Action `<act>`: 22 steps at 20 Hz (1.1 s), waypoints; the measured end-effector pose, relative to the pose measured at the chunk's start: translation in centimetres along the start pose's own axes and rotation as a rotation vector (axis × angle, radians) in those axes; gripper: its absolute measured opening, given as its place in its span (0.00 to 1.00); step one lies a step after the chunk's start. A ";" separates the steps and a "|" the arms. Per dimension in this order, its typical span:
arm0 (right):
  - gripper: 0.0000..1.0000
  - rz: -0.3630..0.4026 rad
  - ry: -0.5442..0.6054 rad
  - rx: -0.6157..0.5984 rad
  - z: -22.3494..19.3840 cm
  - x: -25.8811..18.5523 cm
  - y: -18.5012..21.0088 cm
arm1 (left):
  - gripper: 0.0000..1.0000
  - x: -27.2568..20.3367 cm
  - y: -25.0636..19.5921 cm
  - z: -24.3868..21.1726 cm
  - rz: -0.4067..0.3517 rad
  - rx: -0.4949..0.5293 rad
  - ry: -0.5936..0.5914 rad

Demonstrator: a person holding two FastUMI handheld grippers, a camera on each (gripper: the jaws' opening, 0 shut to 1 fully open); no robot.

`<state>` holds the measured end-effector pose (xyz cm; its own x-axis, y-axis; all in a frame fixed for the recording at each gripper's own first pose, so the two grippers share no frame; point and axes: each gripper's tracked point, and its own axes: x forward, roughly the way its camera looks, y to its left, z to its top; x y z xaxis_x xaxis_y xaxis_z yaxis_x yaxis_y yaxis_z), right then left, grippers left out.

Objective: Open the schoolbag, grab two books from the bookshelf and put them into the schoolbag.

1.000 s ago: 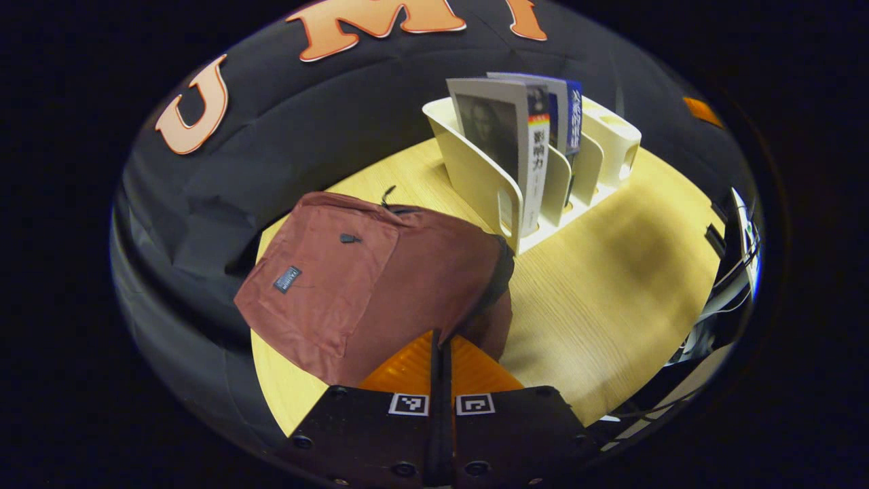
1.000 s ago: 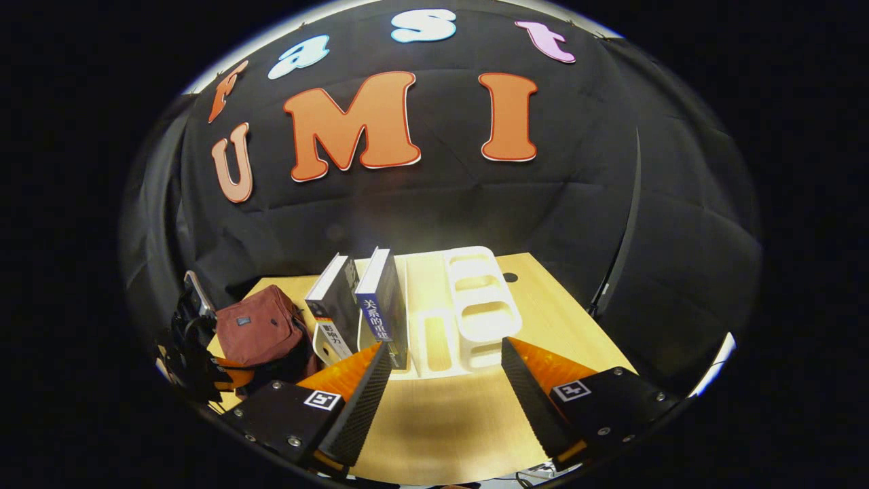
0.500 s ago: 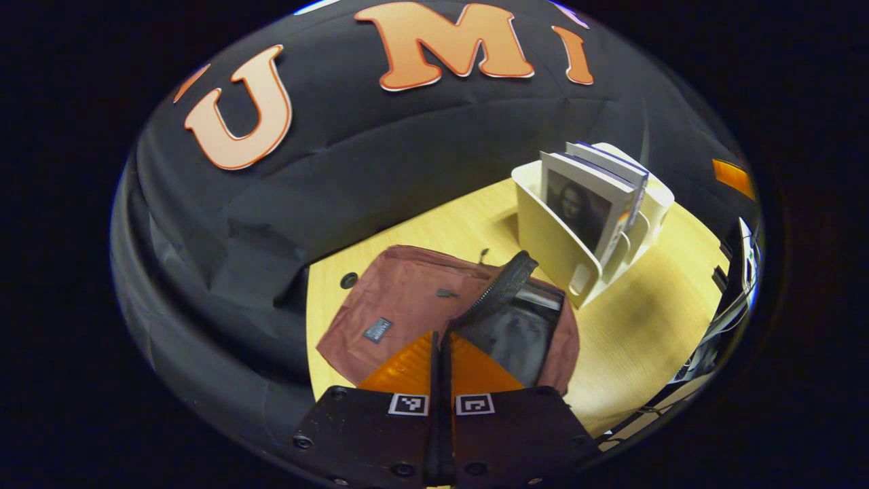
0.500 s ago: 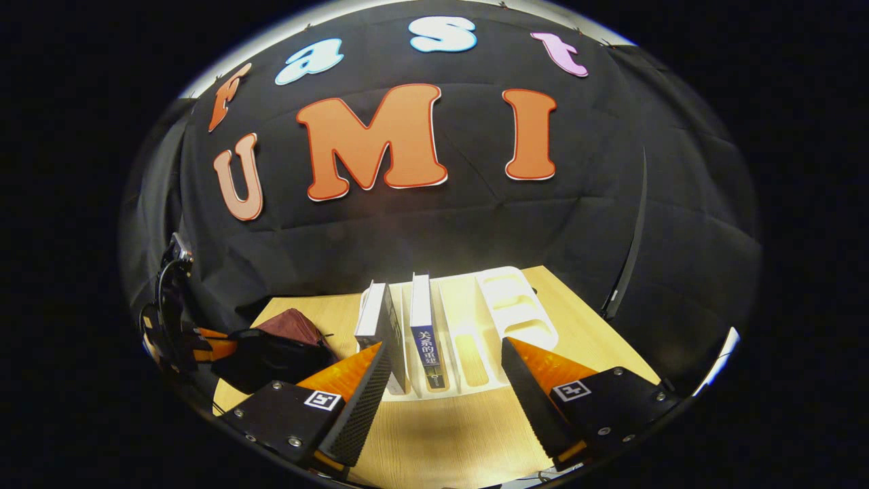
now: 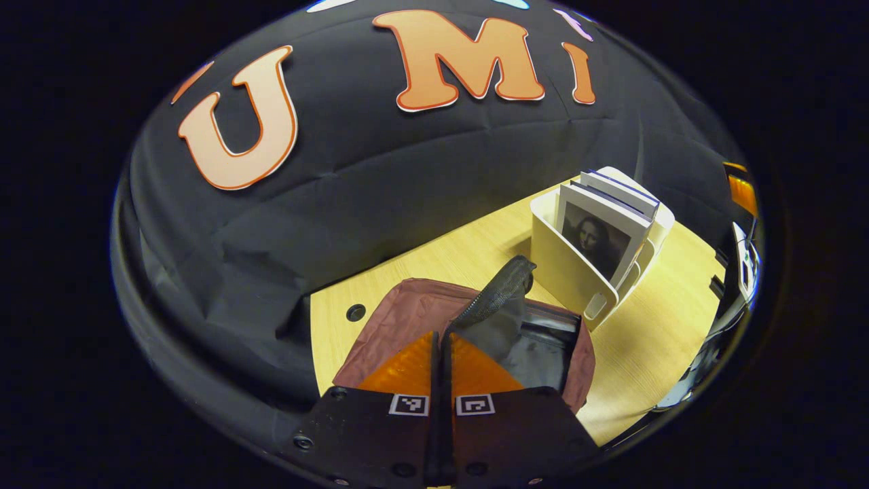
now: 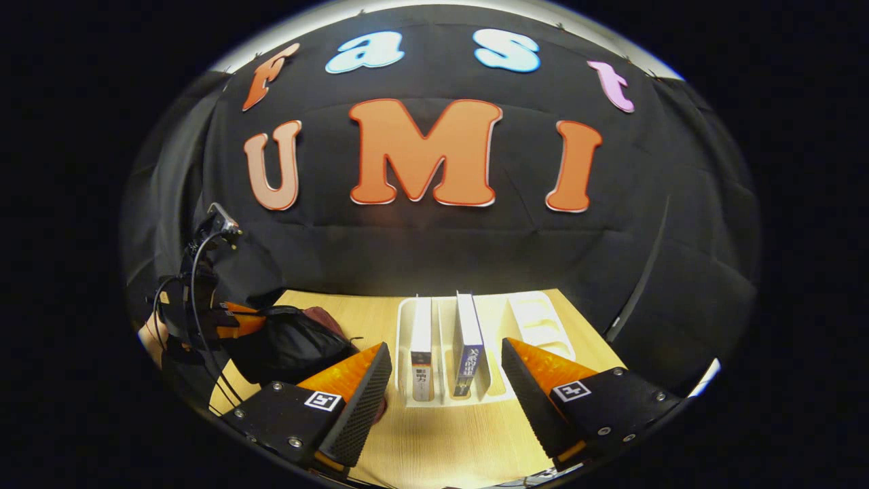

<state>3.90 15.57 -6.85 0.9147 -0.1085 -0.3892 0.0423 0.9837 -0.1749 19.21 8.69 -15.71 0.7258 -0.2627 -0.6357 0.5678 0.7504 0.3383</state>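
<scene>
The left tongs point(image 5: 440, 339), pressed together, are lifting the maroon fabric schoolbag point(image 5: 407, 316) flap, exposing its dark lining. The right tongs point(image 6: 445, 373), spread wide, are facing two upright paperback books point(image 6: 421, 339) in the white slotted bookshelf point(image 6: 536, 316) just ahead; both books are awaiting transfer

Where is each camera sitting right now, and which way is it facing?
Left gripper view: rides the left gripper, looking down over its closed fingers at the opened schoolbag, bookshelf beyond.
Right gripper view: rides the right gripper, facing the bookshelf head-on, two books between its spread fingers; the other gripper and a hand at left.
Shared: schoolbag, bookshelf, books, table.
</scene>
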 end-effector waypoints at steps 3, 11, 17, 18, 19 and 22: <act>0.97 0.069 0.063 -0.068 2.4 2.3 2.7 | 0.01 0.2 -0.1 -0.1 -0.019 -0.019 -0.007; 0.97 0.142 0.457 -0.017 -0.3 13.3 4.2 | 0.00 0.0 -0.7 -1.3 -0.061 -0.069 -0.007; 0.99 0.079 0.636 0.016 -3.7 18.4 3.5 | 0.01 0.2 -0.7 -2.1 -0.064 -0.082 0.009; 0.98 0.070 0.657 0.015 -4.3 18.9 3.3 | 0.01 0.3 -0.8 -2.1 -0.067 -0.081 0.011; 0.98 0.058 0.678 0.015 -5.0 19.4 3.2 | 0.01 0.4 -0.8 -2.1 -0.066 -0.080 0.013; 0.99 0.057 0.727 0.027 -6.5 20.8 3.5 | 0.01 0.7 -0.7 -2.1 -0.065 -0.077 0.022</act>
<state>20.47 15.77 -21.47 0.4178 -0.1154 -0.9012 0.0207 0.9929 -0.1175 18.47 9.22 -17.83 0.6793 -0.2996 -0.6700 0.5812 0.7770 0.2418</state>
